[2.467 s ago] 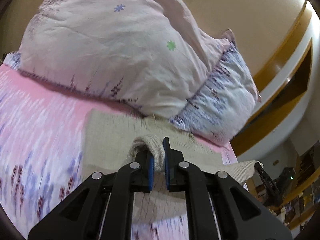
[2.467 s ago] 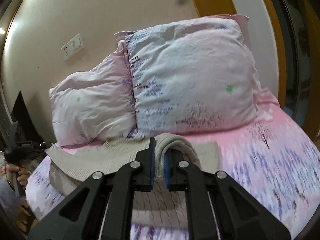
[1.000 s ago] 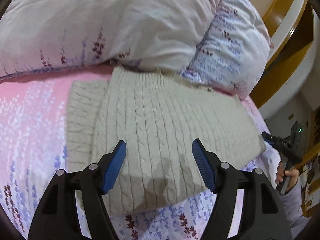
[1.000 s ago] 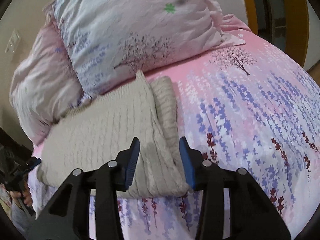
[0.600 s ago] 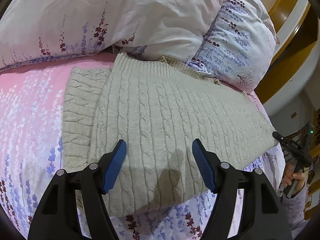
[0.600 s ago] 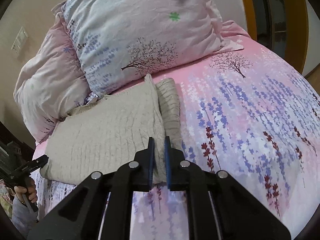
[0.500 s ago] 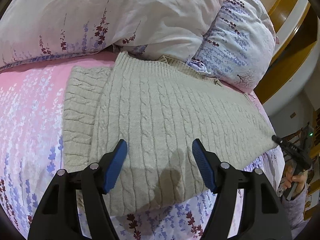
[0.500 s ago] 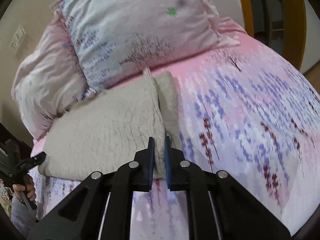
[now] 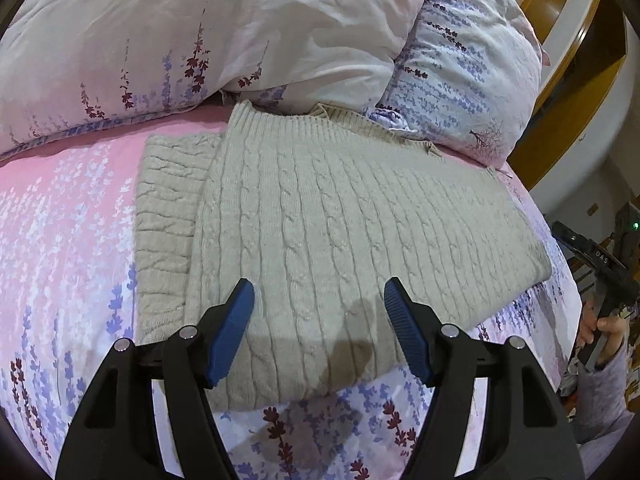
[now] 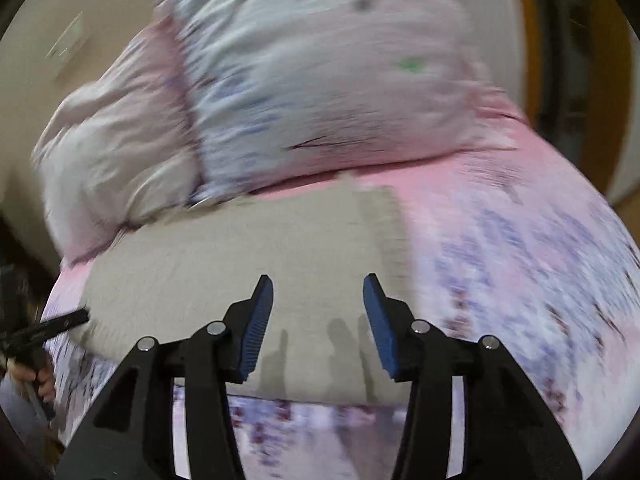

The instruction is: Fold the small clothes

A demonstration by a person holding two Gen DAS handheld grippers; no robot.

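Observation:
A beige cable-knit sweater (image 9: pixel 332 216) lies folded flat on the pink flowered bedsheet (image 9: pixel 60 216), its folded sleeve part showing at the left edge. My left gripper (image 9: pixel 319 292) hovers open above the sweater's near edge, nothing between its blue pads. In the blurred right wrist view the same sweater (image 10: pixel 248 256) lies below my right gripper (image 10: pixel 318 286), whose jaws are opening with nothing between them. The right gripper also shows at the far right of the left wrist view, in a hand (image 9: pixel 604 328).
Two flowered pillows (image 9: pixel 224 28) lean behind the sweater against the wall. A wooden bed frame (image 9: pixel 576 64) curves at the right. The bed's near edge drops off toward the person's sleeve (image 9: pixel 600 396). Open sheet (image 10: pixel 520 240) lies right of the sweater.
My right gripper shut briefly at the sweater's near edge, then opened and swung back and up; its view is now blurred. The left gripper stayed open and nearly still.

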